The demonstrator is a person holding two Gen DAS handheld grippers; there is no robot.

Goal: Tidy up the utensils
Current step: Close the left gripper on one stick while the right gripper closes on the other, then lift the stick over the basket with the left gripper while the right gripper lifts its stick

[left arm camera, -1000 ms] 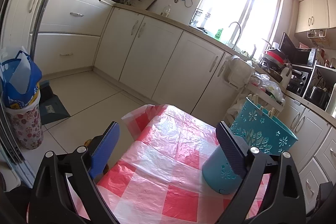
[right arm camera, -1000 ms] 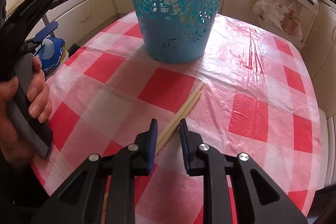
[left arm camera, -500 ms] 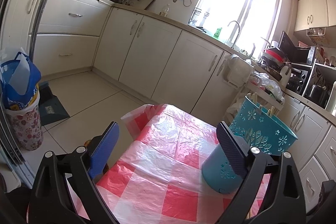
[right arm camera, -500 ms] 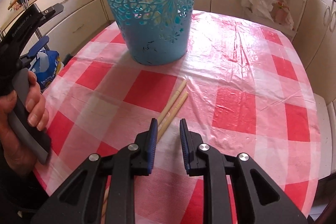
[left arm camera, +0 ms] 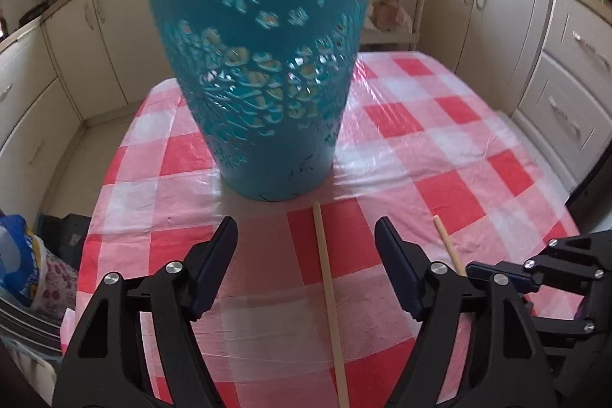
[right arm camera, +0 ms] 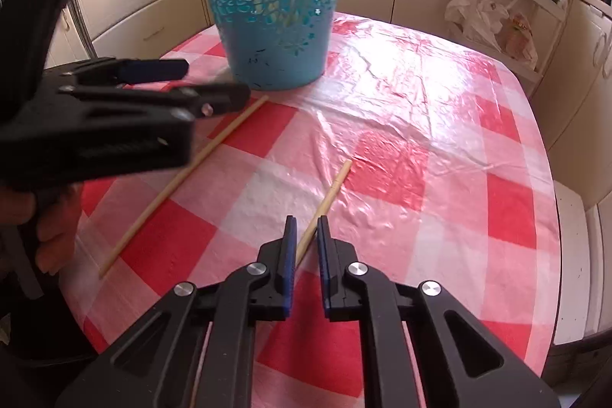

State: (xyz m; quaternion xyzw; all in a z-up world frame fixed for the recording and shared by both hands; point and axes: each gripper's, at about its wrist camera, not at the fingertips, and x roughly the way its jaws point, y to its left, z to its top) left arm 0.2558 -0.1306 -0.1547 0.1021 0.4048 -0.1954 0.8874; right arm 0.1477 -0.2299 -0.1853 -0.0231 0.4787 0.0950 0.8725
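Two pale wooden chopsticks lie apart on the red-and-white checked counter (right arm camera: 440,125). The first chopstick (right arm camera: 323,207) runs between the blue pads of the right tool (right arm camera: 305,239), whose jaws have just been narrowing and now stand almost together on either side of it, clenched on the stick; its far end pokes out ahead of the tips toward the middle of the counter, and it cannot be told whether it is lifted off the plastic cover. The second chopstick (left arm camera: 329,297) lies flat on the cloth, pointing toward the foot of the basket, and passes up the gap of the left tool (left arm camera: 306,239), whose jaws have just been closing yet stand wide and released, touching nothing. In the right wrist view that same stick (right arm camera: 183,178) slants under the left tool (right arm camera: 183,90), held in a person's hand (right arm camera: 49,232). Just beyond both sticks stands the upright turquoise basket (left arm camera: 264,75) with flower cut-outs, its base near the second chopstick's far tip. Cream cabinets (left arm camera: 554,71) ring the counter.
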